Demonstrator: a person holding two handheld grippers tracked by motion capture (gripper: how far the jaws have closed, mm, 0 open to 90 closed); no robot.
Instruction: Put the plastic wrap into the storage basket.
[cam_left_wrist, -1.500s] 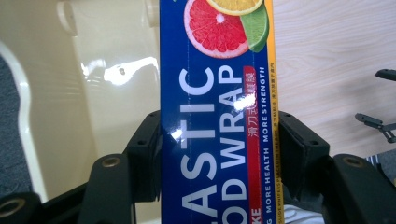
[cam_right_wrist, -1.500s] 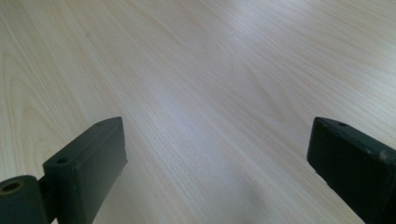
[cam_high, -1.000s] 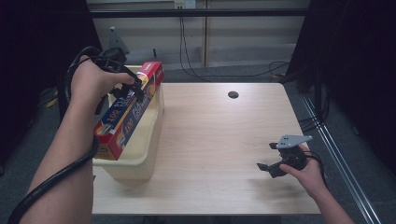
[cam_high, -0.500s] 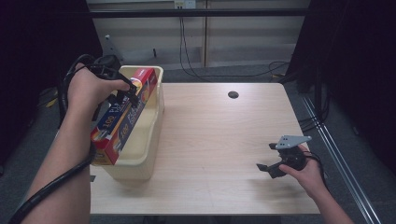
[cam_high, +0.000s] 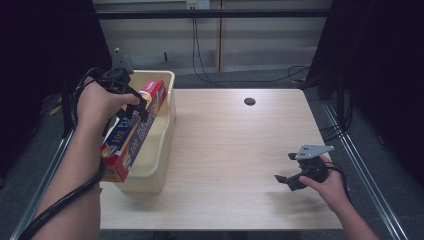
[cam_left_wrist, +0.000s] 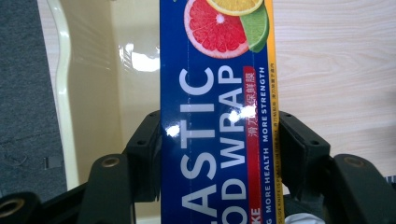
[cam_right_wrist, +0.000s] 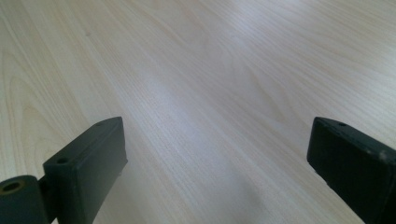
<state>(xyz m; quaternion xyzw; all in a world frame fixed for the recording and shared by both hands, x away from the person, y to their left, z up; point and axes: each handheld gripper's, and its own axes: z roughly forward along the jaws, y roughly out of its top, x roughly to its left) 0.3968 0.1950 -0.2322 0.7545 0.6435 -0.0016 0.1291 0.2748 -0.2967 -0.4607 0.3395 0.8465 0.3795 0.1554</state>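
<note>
Light wood-grain table (cam_high: 230, 150), rectangular, pale top. Cream plastic bin (cam_high: 152, 167) standing directly on it at left edge, long side running front to back. Small round dark hole (cam_high: 249, 101) in tabletop near far edge, right of centre, well apart from bin. Grey floor (cam_high: 30, 165) round table on both sides; cables on floor beyond far edge.
</note>
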